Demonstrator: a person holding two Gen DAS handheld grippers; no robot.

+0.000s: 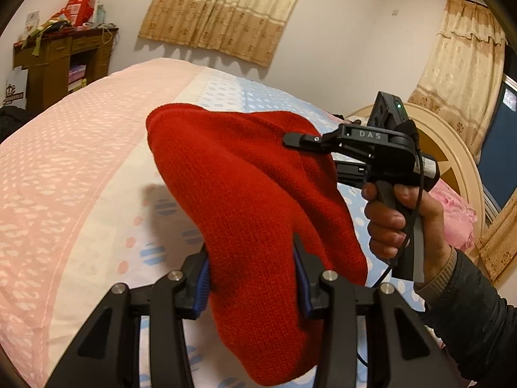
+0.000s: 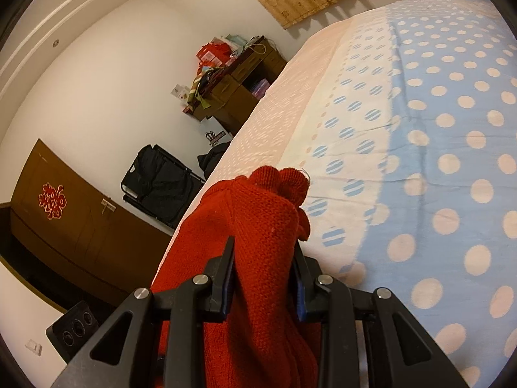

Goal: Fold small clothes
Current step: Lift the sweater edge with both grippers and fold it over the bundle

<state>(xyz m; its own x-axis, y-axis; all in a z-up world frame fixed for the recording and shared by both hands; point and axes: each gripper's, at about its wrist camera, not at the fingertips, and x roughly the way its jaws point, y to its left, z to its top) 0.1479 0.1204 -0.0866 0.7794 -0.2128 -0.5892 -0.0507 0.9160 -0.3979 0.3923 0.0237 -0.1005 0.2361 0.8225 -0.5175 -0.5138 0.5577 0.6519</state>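
Clamping the red knit garment, the left tool and right tool hold it bunched above the bed. Risk: the thick, loose knit may slip from either grip, collapsing unevenly. Only the left view shows the right hand; only the right view shows the bunched edge.

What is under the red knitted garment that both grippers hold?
Under the red knitted garment lies the bed sheet, pale blue with white dots and a pink band. The garment hides the sheet directly below it, so anything there cannot be seen.
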